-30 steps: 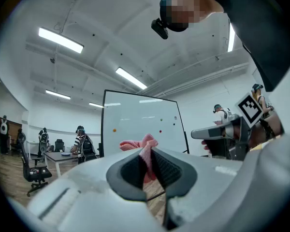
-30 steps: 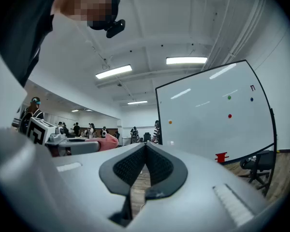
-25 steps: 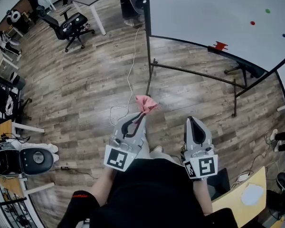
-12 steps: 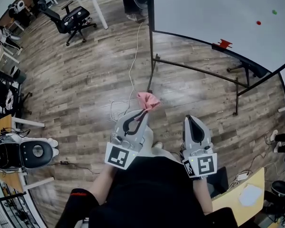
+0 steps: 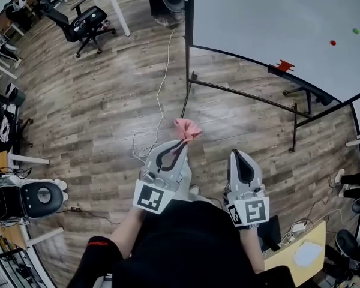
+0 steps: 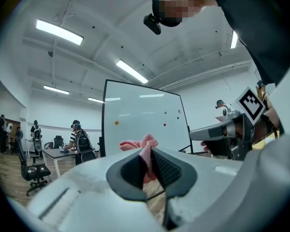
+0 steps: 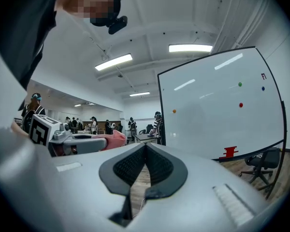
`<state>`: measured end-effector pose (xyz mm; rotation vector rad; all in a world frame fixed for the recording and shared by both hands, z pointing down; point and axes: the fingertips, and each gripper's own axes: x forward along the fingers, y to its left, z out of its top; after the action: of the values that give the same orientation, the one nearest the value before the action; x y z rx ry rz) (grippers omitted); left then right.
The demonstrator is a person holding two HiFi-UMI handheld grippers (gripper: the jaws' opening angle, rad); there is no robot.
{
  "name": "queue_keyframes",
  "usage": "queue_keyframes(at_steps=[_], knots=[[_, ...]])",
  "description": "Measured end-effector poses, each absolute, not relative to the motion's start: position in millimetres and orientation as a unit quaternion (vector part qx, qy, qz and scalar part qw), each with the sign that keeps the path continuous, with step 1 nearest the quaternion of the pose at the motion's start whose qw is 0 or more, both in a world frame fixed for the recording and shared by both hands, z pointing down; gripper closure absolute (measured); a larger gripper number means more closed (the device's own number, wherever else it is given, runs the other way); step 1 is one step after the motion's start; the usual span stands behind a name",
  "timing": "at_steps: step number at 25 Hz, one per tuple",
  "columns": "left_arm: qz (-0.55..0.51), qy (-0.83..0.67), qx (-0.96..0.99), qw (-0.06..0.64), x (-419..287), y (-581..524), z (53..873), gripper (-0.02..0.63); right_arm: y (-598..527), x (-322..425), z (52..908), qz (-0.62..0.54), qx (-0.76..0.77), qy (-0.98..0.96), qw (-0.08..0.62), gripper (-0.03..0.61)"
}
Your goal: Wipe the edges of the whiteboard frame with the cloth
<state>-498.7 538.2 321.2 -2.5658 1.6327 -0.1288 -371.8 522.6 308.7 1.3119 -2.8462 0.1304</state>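
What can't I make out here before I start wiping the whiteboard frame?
Head view: the whiteboard frame's top and right side run off the picture.
All views: dirt on the frame is too small to see.
Left gripper view: the lower part of the cloth is hidden by the left tongs.
Head view: the red item on the board's lower edge is too small to identify.

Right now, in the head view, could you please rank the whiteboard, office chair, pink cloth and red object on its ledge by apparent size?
1. whiteboard, largest by far
2. office chair
3. pink cloth, though nearness to the camera enlarges it
4. red object, smallest
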Motion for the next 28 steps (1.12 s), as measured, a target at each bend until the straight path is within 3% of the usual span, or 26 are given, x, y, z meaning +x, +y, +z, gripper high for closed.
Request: queue_keyframes(at_steps=[9, 16, 20, 26, 28], knots=[[-0.020, 0.549, -0.836, 0.005, -527, 448, 330, 0.597, 440, -398, 311, 0.050, 0.427, -0.903, 0.015, 0.577], [-0.013, 0.525, -0.850, 0.047, -548, 388, 321, 0.597, 386, -424, 311, 0.047, 0.442, -0.896, 0.014, 0.577], [-0.005, 0.531, -0.847, -0.017, -563, 363, 335, 0.597, 361, -437, 313, 0.047, 0.450, -0.892, 0.014, 0.577], [-0.015, 0.517, -0.855, 0.020, -570, 331, 335, 0.597, 333, -448, 317, 0.045, 0.450, -0.892, 0.021, 0.577], [-0.016, 0.521, -0.854, -0.005, -569, 321, 343, 0.597, 321, -446, 320, 0.045, 0.450, -0.891, 0.024, 0.577]])
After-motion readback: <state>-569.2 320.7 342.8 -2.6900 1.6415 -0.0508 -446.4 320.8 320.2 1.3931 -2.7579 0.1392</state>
